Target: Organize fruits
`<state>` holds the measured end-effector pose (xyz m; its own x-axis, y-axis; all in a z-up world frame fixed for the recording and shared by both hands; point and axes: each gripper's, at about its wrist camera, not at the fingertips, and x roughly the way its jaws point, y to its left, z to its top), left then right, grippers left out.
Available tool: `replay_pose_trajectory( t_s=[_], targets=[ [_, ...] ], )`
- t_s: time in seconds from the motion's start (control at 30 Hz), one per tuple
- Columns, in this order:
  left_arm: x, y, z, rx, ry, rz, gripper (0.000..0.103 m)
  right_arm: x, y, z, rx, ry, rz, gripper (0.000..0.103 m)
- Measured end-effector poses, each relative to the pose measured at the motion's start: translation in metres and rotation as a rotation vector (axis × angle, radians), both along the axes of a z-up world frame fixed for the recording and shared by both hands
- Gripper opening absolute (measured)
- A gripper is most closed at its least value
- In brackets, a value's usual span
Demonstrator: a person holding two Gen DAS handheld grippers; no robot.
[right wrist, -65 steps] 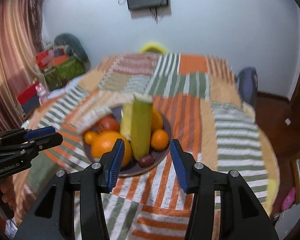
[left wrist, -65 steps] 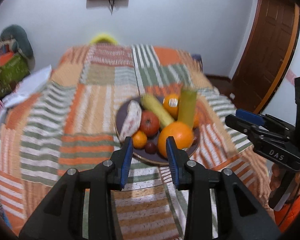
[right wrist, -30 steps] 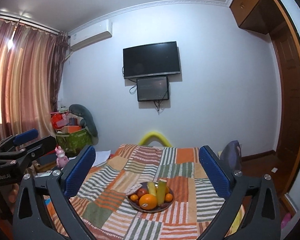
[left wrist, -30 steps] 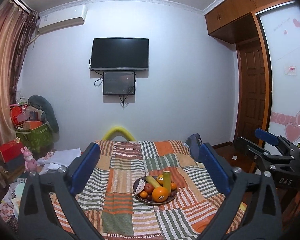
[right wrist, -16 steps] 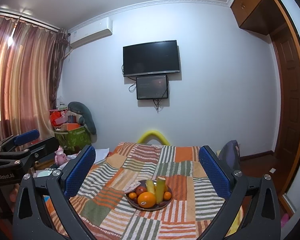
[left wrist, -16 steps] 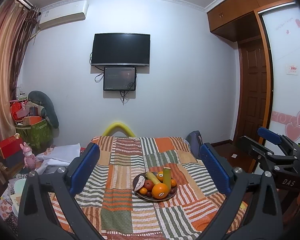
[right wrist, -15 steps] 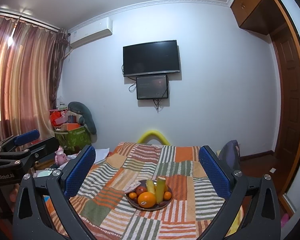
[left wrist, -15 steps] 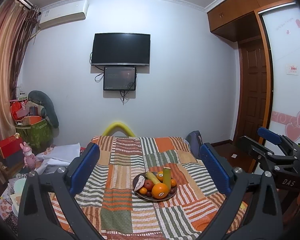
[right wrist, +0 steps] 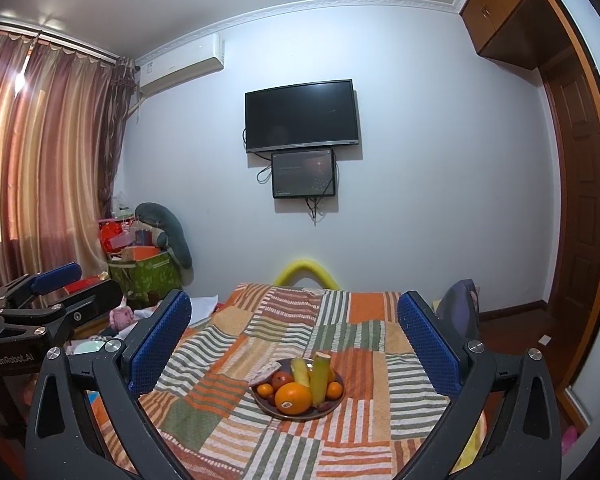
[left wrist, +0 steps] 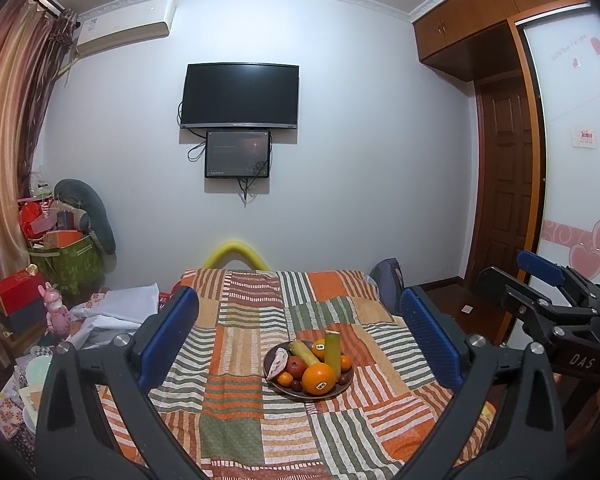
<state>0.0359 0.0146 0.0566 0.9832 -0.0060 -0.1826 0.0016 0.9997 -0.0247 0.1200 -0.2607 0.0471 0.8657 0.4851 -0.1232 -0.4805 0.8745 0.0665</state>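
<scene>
A dark plate (left wrist: 346,386) (right wrist: 338,406) of fruit rests on the striped patchwork table cover. It holds a large orange (left wrist: 319,379) (right wrist: 293,398), small oranges, a red apple (left wrist: 296,366), a banana (left wrist: 305,352), a green stalk (left wrist: 332,348) (right wrist: 320,378) standing upright and a pale wedge at the left. My left gripper (left wrist: 300,338) is wide open, well back from the plate, with nothing between its blue pads. My right gripper (right wrist: 294,340) is likewise wide open and back from the plate. Each gripper shows at the edge of the other's view.
The round table's patchwork cover (left wrist: 240,344) spans the lower middle. Boxes, bags and a grey cushion (left wrist: 96,216) are piled at the left by the curtain. A wooden door (left wrist: 508,184) and a chair back (left wrist: 388,276) stand at the right. A television (left wrist: 239,96) hangs on the far wall.
Both grippers have pulled far back and up from the plate and opened wide since 2.2 s ago. Over the last half second nothing has moved.
</scene>
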Motion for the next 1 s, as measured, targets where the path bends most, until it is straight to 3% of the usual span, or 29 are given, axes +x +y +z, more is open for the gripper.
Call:
replay_pose_trajectory(
  t_s=[1.0],
  targets=[
    [0.0010, 0.0006, 0.0000, -0.008, 0.004, -0.016, 0.103, -0.0006, -0.0035, -0.0003, -0.003, -0.002, -0.003, 0.103]
  ],
)
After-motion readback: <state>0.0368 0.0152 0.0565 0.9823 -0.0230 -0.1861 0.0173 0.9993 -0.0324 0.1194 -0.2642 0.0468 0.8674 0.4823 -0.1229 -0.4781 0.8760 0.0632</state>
